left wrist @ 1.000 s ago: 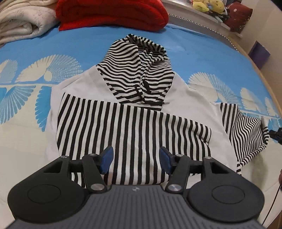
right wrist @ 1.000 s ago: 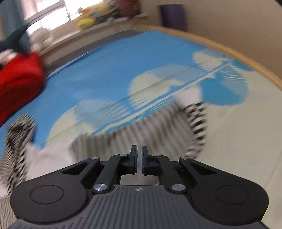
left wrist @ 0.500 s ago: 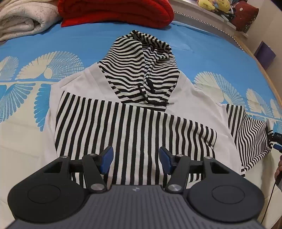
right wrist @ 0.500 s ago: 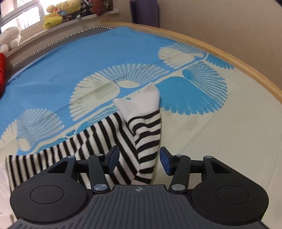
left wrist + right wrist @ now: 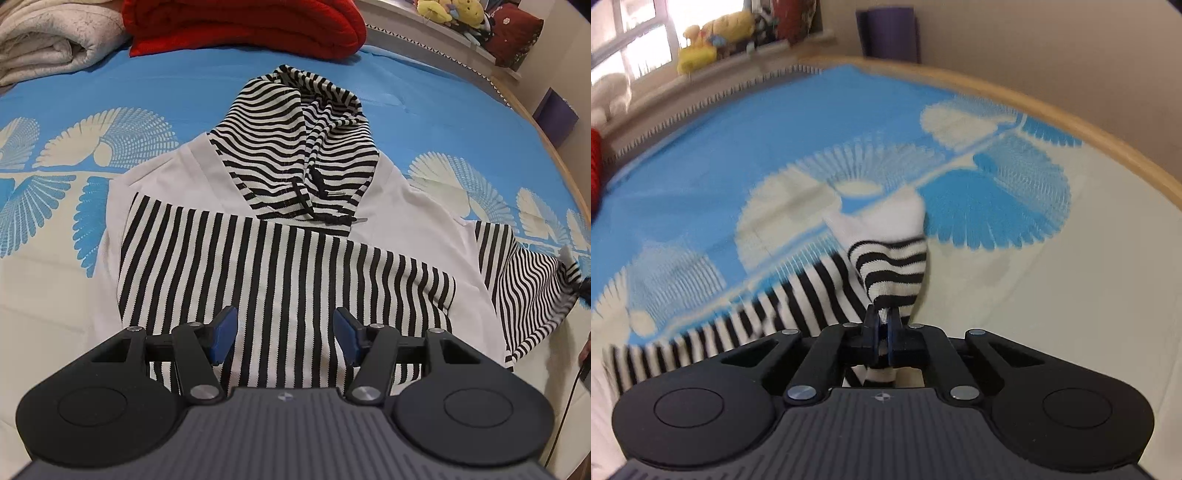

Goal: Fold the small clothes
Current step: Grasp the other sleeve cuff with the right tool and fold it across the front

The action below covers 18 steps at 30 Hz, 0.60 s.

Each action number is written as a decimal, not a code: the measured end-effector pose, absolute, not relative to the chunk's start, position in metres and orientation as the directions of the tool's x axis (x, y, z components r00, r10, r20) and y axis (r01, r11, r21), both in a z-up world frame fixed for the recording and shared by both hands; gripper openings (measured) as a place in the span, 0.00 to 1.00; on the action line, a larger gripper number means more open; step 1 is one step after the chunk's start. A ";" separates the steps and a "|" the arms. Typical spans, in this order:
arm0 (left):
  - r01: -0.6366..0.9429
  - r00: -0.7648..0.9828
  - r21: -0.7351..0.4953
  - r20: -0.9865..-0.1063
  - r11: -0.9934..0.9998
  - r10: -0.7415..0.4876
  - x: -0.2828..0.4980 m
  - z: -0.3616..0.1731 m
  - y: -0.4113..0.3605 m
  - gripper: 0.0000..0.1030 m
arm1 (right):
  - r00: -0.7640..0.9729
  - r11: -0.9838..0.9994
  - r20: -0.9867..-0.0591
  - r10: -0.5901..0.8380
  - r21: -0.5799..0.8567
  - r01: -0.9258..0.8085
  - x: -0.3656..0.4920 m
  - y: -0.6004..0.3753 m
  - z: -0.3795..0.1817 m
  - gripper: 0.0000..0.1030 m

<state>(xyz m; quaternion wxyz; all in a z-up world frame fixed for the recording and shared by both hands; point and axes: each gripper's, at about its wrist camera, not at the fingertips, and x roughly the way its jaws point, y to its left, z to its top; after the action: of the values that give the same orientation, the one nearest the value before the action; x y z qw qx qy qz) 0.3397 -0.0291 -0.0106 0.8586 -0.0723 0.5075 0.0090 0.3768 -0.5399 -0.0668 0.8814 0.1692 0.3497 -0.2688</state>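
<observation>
One sleeve pinched, right claw, near bed edge

Both views are fisheyes mounted on handheld grippers, each looking forward along its own two fingers and tilted down at the bed. The left wrist camera sits close above the lower edge of the striped hoodie, facing up its length toward the hood and the red blanket at the far end, with the bedspread bending away at the borders. The right wrist camera is lower and nearer the cloth, over the sleeve, facing the bed's wooden rim and the wall. Both show that sleeve, the bedspread and the windowsill's yellow plush toys.
</observation>
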 end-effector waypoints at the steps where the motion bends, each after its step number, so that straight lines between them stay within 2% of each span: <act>1: -0.088 0.486 -0.115 -0.872 0.990 -0.058 0.339 -0.010 -0.029 0.61 | 0.629 0.799 -0.689 -0.360 0.121 0.589 0.376 -0.536 -0.058 0.03; 7: -0.096 0.497 -0.118 -0.866 0.988 -0.055 0.336 -0.004 -0.022 0.61 | 0.763 0.852 -0.580 -0.284 0.212 0.478 0.367 -0.494 -0.003 0.03; 11: -0.098 0.509 -0.138 -0.858 0.986 -0.069 0.333 0.003 -0.014 0.61 | 0.842 0.885 -0.523 -0.133 0.319 0.338 0.361 -0.450 0.027 0.03; 13: -0.111 0.515 -0.154 -0.854 0.982 -0.076 0.333 0.008 -0.005 0.61 | 0.874 0.908 -0.486 -0.020 0.357 0.219 0.359 -0.414 0.043 0.03; 18: -0.215 0.538 -0.168 -0.842 0.962 -0.027 0.332 0.020 0.046 0.61 | 0.841 0.906 -0.381 0.383 0.334 -0.261 0.335 -0.284 0.075 0.04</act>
<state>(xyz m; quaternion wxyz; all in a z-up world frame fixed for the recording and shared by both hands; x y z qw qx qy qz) 0.3315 0.0457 0.0201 0.8678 -0.1267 0.4774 0.0543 0.3351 -0.2837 0.0746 0.9498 0.1358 0.2249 0.1697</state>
